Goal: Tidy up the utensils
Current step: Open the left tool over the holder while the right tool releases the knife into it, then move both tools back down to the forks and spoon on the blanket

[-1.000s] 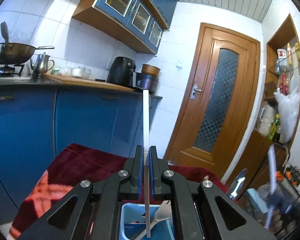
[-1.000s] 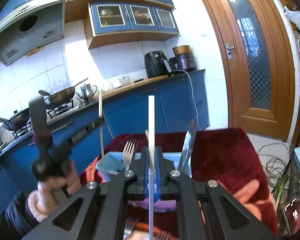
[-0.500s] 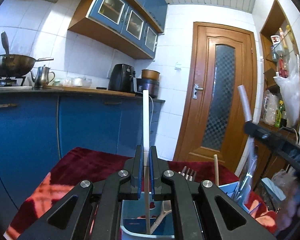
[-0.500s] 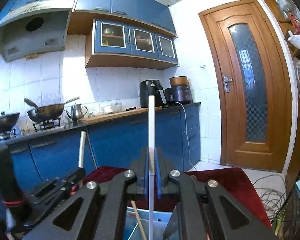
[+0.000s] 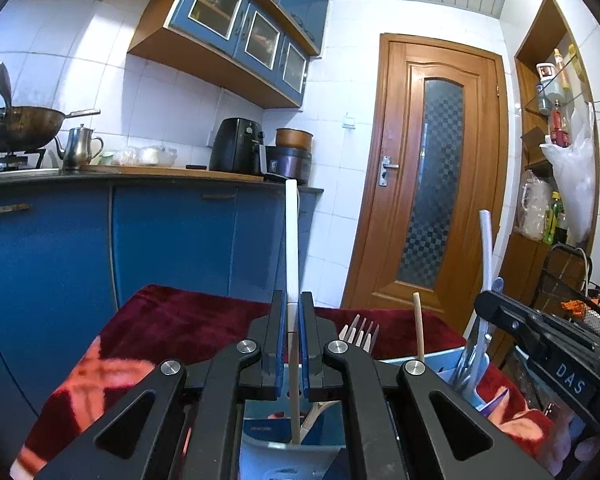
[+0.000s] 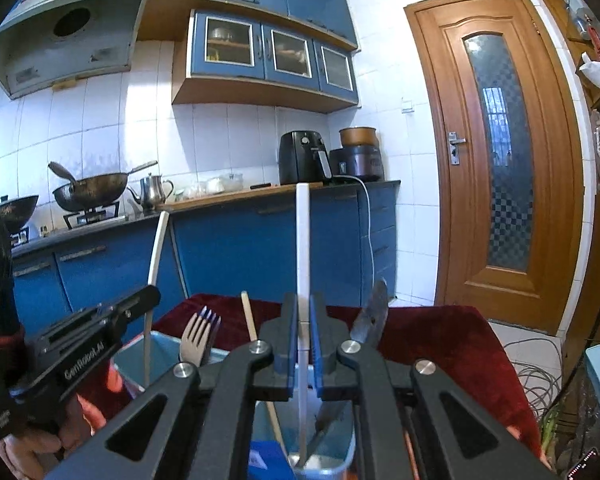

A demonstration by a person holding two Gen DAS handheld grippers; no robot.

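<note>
My left gripper (image 5: 293, 300) is shut on a white-handled utensil (image 5: 291, 240) held upright. Its lower end reaches down into a light blue utensil holder (image 5: 436, 362) on a dark red cloth (image 5: 188, 320). My right gripper (image 6: 303, 304) is shut on a second white-handled utensil (image 6: 302, 240), also upright, with its lower end inside the holder (image 6: 160, 344). Forks (image 5: 360, 332), a wooden chopstick (image 6: 250, 320) and a knife blade (image 6: 370, 316) stand in the holder. Each gripper shows at the edge of the other's view, the left gripper (image 6: 100, 328) held by a hand.
Blue kitchen cabinets (image 6: 260, 248) and a counter with woks, a kettle and an air fryer (image 6: 302, 158) run behind the table. A wooden door (image 5: 432, 184) stands to the right. Shelves and a plastic bag (image 5: 572, 176) are at far right, cables (image 6: 536, 364) on the floor.
Both grippers have sunk with their utensils, whose lower ends now sit deeper in the holder. The right gripper has come closer in the left wrist view, and both views have levelled.
</note>
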